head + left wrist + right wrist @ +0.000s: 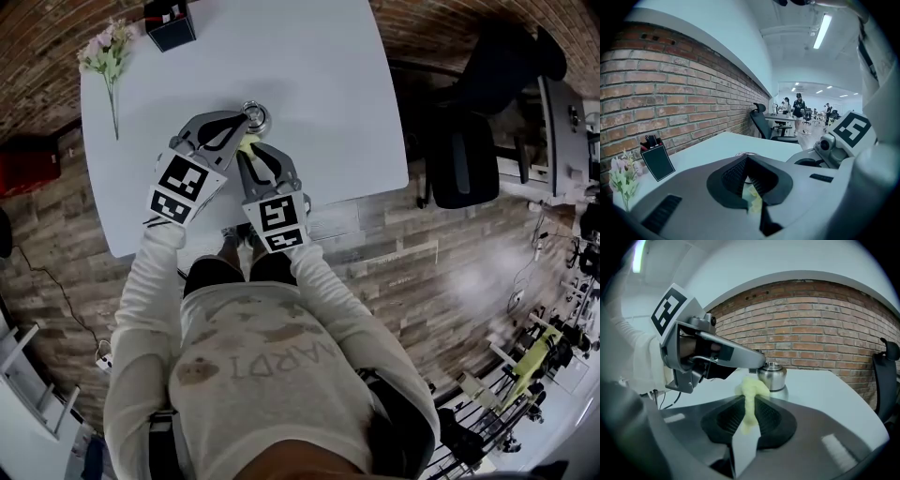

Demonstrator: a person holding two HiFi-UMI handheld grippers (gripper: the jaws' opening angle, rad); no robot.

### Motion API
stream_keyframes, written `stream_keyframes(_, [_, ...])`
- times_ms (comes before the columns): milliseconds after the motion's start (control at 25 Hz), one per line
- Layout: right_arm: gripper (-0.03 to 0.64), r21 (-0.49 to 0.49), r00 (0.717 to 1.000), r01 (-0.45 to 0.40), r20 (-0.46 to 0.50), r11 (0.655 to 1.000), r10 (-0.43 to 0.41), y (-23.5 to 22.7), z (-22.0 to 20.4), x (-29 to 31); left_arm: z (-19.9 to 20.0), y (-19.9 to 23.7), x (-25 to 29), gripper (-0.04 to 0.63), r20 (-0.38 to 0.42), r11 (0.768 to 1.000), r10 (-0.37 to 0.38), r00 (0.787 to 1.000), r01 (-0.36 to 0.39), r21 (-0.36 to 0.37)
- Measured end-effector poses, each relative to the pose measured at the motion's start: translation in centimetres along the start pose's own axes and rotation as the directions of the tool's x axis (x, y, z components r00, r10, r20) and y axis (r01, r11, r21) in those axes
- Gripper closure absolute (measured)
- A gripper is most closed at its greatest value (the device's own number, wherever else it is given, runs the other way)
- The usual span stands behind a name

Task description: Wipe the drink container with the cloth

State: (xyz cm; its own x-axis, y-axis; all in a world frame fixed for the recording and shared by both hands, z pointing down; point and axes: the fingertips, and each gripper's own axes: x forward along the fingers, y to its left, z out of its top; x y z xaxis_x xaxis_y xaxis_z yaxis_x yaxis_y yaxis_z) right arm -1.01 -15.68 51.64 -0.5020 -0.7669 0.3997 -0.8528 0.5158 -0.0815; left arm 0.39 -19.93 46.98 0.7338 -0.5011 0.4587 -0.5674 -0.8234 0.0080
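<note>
A small steel drink container [256,117] stands near the middle of the white table [319,84]. My left gripper [242,120] reaches it from the left, jaws shut at its top edge. In the right gripper view its tip [757,365] touches the lid of the container [772,376]. My right gripper [246,150] is shut on a yellow cloth [750,397], whose bunched top sits just in front of the container's side. From the left gripper [747,161] I see a bit of that cloth [753,201] below the jaws.
A flower sprig [108,56] lies at the table's far left corner, beside a black pen holder [170,23]. A black office chair [469,159] stands off the table's right edge. A brick wall [820,329] runs behind the table.
</note>
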Motion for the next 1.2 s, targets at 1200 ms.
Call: stream_keyframes(1200, [0.545,-0.009,0.989,0.077,-0.126,0.997,-0.078,-5.0,-5.3,0.5,-0.1,0.1,0.1,0.595,0.01,1.0,-0.002,1.0,0.002,-0.015])
